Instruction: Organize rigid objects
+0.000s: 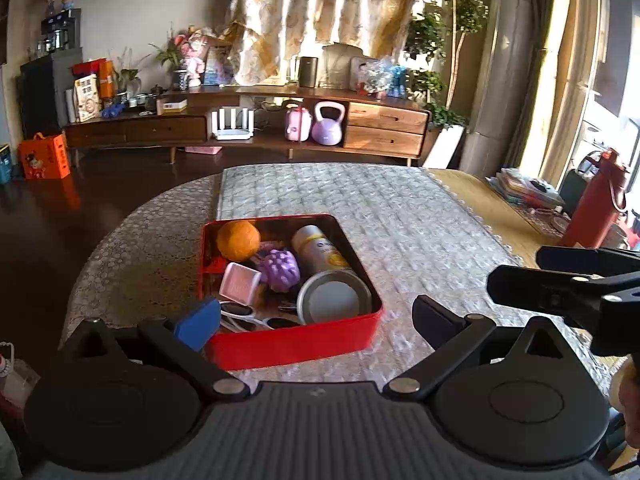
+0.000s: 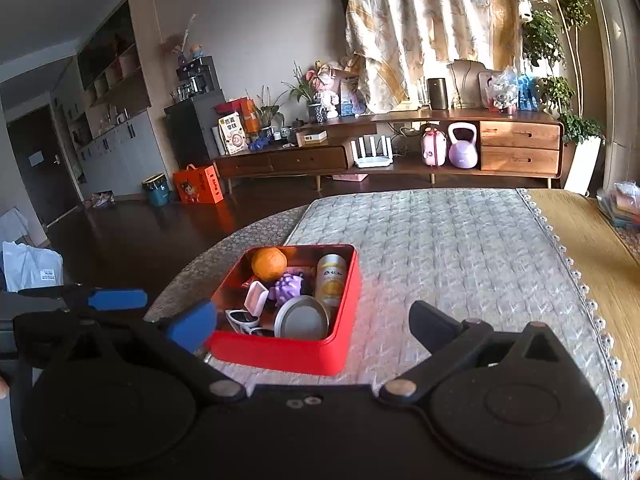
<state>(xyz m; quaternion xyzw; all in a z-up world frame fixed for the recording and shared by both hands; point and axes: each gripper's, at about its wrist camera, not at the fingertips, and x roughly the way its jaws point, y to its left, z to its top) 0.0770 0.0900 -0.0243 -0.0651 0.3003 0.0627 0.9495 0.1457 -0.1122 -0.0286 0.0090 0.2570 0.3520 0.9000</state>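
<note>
The red tin (image 1: 294, 338) sits on the bench (image 1: 420, 240) just ahead of the left gripper (image 1: 316, 316), mostly between its jaws, and ahead-left of the right gripper (image 2: 312, 320). Both sets of jaws stand wide apart and hold nothing, though each blue left fingertip (image 2: 192, 326) overlaps the tin's near left corner, contact unclear. Inside lie an orange ball (image 1: 239, 240), purple spiky toy (image 1: 280, 270), can (image 2: 331, 280), round lid (image 1: 334, 300), pink case (image 2: 256, 298) and white sunglasses (image 2: 242, 320), partly hidden by the wall.
</note>
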